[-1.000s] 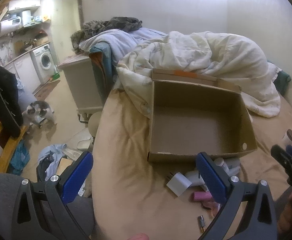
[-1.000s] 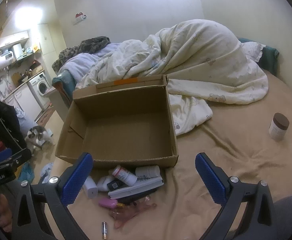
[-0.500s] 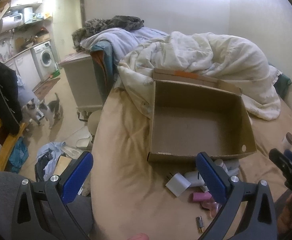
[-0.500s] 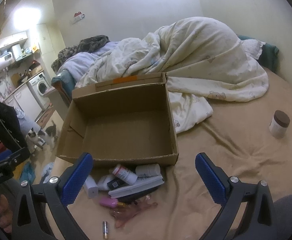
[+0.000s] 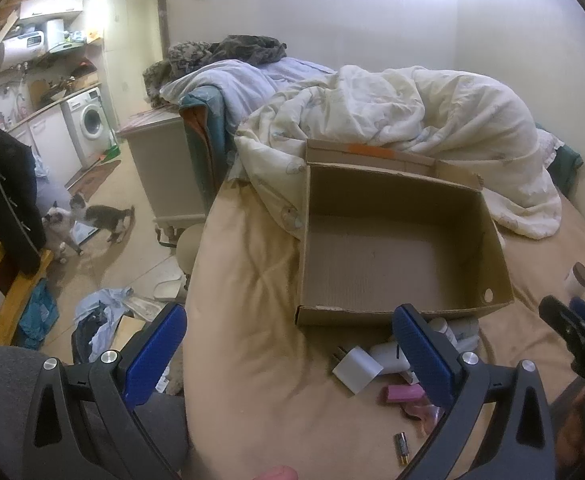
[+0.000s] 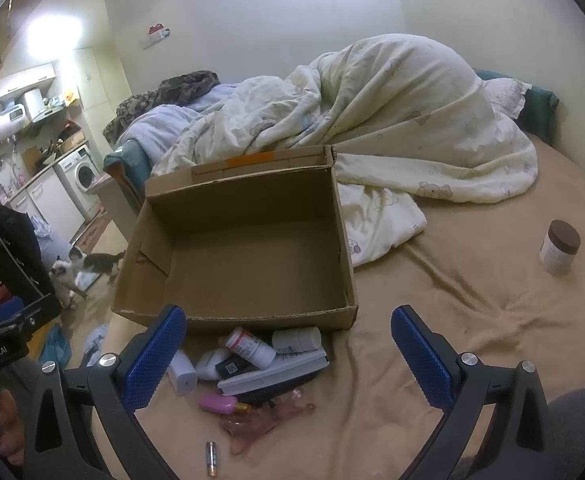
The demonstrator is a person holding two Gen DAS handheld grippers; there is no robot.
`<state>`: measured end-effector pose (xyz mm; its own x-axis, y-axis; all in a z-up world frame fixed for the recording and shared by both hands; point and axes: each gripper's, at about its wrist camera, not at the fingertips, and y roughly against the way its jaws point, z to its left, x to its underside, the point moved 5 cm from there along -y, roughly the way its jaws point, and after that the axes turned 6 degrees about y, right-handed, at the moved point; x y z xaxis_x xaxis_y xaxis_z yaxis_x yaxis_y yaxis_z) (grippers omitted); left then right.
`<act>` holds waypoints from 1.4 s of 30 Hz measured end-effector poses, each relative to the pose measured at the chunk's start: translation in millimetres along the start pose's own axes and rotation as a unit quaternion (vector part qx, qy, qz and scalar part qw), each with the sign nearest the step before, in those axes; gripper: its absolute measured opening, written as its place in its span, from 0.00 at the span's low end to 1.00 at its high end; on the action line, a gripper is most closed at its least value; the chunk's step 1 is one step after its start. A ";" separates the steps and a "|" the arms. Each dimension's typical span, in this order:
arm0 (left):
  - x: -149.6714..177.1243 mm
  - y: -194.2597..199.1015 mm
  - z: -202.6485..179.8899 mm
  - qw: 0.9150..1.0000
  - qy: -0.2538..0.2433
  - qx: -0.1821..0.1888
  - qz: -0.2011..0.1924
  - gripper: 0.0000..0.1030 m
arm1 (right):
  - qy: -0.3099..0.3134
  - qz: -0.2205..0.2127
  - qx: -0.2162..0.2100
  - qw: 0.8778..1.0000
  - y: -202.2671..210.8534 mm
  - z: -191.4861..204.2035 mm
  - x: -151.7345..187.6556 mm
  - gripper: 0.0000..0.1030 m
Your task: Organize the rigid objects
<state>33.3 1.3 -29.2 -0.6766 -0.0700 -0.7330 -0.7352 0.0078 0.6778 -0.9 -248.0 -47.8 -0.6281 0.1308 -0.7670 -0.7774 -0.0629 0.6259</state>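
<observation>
Cardboard box (image 6: 248,248) noted open and empty on the bed (image 6: 472,320), long axis running away from the cams. Task items are heaped on the sheet just in front of the box's near wall — red-capped pill bottle (image 6: 250,345), white bottle (image 6: 297,338), flat white case (image 6: 272,374), white charger block (image 6: 181,372), pink tube (image 6: 217,403), clear pink piece (image 6: 260,426), and a loose AA battery (image 6: 211,456) nearest the cams. A brown-lidded jar (image 6: 559,246) stands upright, well apart to the right. Right gripper (image 6: 288,360): jaws spread wide, nothing held; pile lies directly ahead, between and just below the jaw tips, biased toward the left jaw. Left gripper (image 5: 292,356): jaws likewise spread, empty; the same pile sits at and behind its right jaw, partly hidden, so it is off-centre for that hand. Judged: right hand is better aligned w/ the pile — a short fwd-down reach would be needed. Pill bottle lies on its side, long axis diagonal to the jaw line; approx. crosswise closing is judged feasible w/ slight wrist turn. Jar is also nearer the right hand. Nothing is boxed yet.
</observation>
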 end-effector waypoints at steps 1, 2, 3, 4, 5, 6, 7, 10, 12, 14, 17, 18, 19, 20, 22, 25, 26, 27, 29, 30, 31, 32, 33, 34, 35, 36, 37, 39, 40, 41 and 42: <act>0.0 0.1 -0.1 1.000 0.001 0.001 0.001 1.00 | 0.000 0.001 -0.001 1.000 0.0 0.0 0.1 1.00; 0.0 0.0 0.0 1.000 0.002 0.002 0.003 1.00 | 0.000 0.003 -0.002 1.000 -0.7 0.1 0.0 1.00; -0.3 0.1 -0.1 1.000 0.003 0.003 0.004 1.00 | -0.001 0.004 -0.002 1.000 -0.6 -0.2 0.2 1.00; -1.0 0.0 -0.4 1.000 0.003 0.003 0.004 1.00 | 0.000 0.004 -0.001 1.000 -1.0 0.1 0.1 1.00; -1.1 -0.1 -0.4 1.000 0.004 0.004 0.005 1.00 | 0.001 0.004 -0.002 1.000 -1.0 0.0 0.3 1.00; -1.7 -0.1 0.3 1.000 0.004 0.005 0.006 1.00 | 0.001 0.004 -0.002 1.000 -0.9 -0.1 0.2 1.00; -1.8 -0.1 0.4 1.000 0.005 0.005 0.006 1.00 | 0.003 0.004 -0.002 1.000 -0.8 -0.3 0.4 1.00; -2.1 0.2 1.1 1.000 0.008 0.007 0.007 1.00 | 0.003 0.005 -0.002 1.000 -2.1 0.1 1.1 1.00; -1.8 0.3 1.3 1.000 0.008 0.007 0.007 1.00 | 0.002 0.006 -0.001 1.000 -2.4 -0.2 1.7 1.00; -1.5 0.5 1.6 1.000 0.009 0.008 0.007 1.00 | 0.002 0.007 -0.001 1.000 -4.2 0.3 2.6 1.00; -1.1 -0.1 2.2 1.000 0.009 0.008 0.008 1.00 | 0.002 0.006 -0.001 1.000 -4.1 0.2 2.2 1.00; -1.0 -0.1 2.2 1.000 0.008 0.008 0.008 1.00 | 0.002 0.006 -0.001 1.000 -4.2 0.1 2.4 1.00; -1.0 -0.1 2.4 1.000 0.009 0.009 0.008 1.00 | 0.003 0.006 -0.001 1.000 -4.2 0.4 2.4 1.00; -1.0 0.0 2.5 1.000 0.009 0.009 0.009 1.00 | 0.003 0.007 -0.001 1.000 -4.2 0.4 2.3 1.00; -0.9 0.0 2.5 1.000 0.010 0.008 0.008 1.00 | 0.003 0.006 -0.001 1.000 -4.4 -0.5 2.8 1.00; 0.3 -0.9 2.5 1.000 0.011 0.007 0.008 1.00 | 0.002 0.006 -0.001 1.000 -4.0 0.1 2.6 1.00; 0.8 -1.0 2.2 1.000 0.011 0.007 0.008 1.00 | 0.001 0.006 -0.002 1.000 -4.1 0.0 2.7 1.00; 1.1 -0.6 2.1 1.000 0.011 0.006 0.009 1.00 | 0.000 0.006 -0.002 1.000 -4.3 -0.4 3.1 1.00; 1.5 -0.5 1.8 1.000 0.011 0.007 0.009 1.00 | -0.002 0.006 -0.003 1.000 -3.9 -0.4 2.5 1.00; 1.5 -0.6 1.8 1.000 0.011 0.006 0.009 1.00 | -0.002 0.005 -0.003 1.000 -3.3 -0.4 2.1 1.00; 1.6 -0.9 2.1 1.000 0.011 0.006 0.010 1.00 | -0.002 0.005 -0.003 1.000 -3.3 -0.5 2.1 1.00; 1.7 -1.4 2.1 1.000 0.011 0.006 0.011 1.00 | -0.002 0.006 -0.003 1.000 -3.3 -0.6 2.1 1.00; 1.8 -2.3 2.0 1.000 0.012 0.006 0.014 1.00 | -0.002 0.006 -0.003 1.000 -3.5 -0.6 2.2 1.00; 1.5 -3.2 2.5 1.000 0.012 0.007 0.017 1.00 | -0.003 0.006 -0.004 1.000 -3.4 -0.6 2.3 1.00; 2.0 -5.7 1.9 1.000 0.010 0.010 0.026 1.00 | -0.004 0.007 -0.004 1.000 -3.5 -0.6 2.6 1.00; 2.0 -8.9 2.6 0.999 0.008 0.014 0.038 1.00 | -0.004 0.006 -0.004 1.000 -3.2 -0.5 2.5 1.00; 2.7 -16.9 0.2 0.998 -0.005 0.019 0.067 1.00 | -0.005 0.007 -0.004 1.000 -2.9 -1.0 2.2 1.00; 3.7 -36.2 -4.3 0.992 -0.044 -0.001 0.122 1.00 | -0.009 0.010 -0.003 1.000 -3.4 -2.5 2.4 1.00; 4.9 -45.9 -7.2 0.987 -0.066 -0.007 0.146 1.00 | -0.010 0.012 -0.003 1.000 -4.5 -3.5 2.7 1.00; 6.5 -55.7 -10.8 0.981 -0.086 -0.006 0.171 1.00 | -0.012 0.015 -0.002 1.000 -5.4 -4.6 2.7 1.00; 8.7 -65.5 -13.8 0.976 -0.100 0.000 0.195 1.00 | -0.015 0.018 -0.001 1.000 -6.1 -5.8 2.9 1.00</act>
<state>76.2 -13.6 -79.1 -0.8999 0.1333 -0.4153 -0.4197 -0.0056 0.9076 1.9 -253.0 -54.6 -0.6540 0.1580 -0.7398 -0.7547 -0.0701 0.6523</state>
